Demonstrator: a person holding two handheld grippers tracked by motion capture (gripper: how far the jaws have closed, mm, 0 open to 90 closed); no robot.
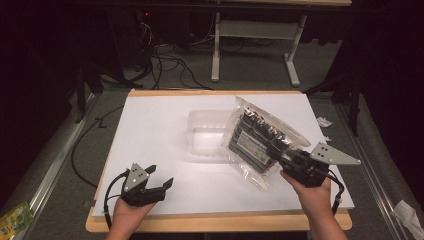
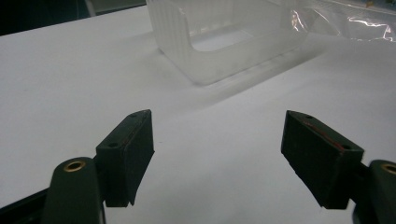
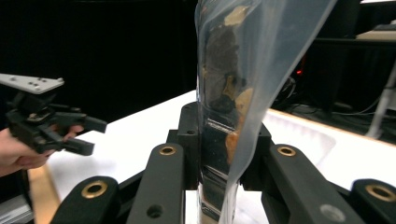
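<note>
A clear plastic bag (image 1: pixel 255 140) packed with dark blocks is lifted at a slant over the right half of the white board (image 1: pixel 150 135). My right gripper (image 1: pixel 281 157) is shut on its lower end. In the right gripper view the bag (image 3: pixel 233 56) rises upright from between the jaws of that gripper (image 3: pixel 224 128). A clear, empty plastic tray (image 1: pixel 205 122) lies at the board's middle, just left of the bag. My left gripper (image 1: pixel 161 175) stands open near the front left edge with nothing between its jaws. In its own view, the left gripper (image 2: pixel 219 119) points toward the tray (image 2: pixel 177 37).
The white board lies on a wooden tabletop whose edge (image 1: pixel 215 223) shows at the front. Crumpled paper bits (image 1: pixel 324 121) lie off the board's right side. Cables (image 1: pixel 170 65) and a desk frame (image 1: pixel 255 30) are on the floor behind. A green packet (image 1: pixel 15 217) lies at the lower left.
</note>
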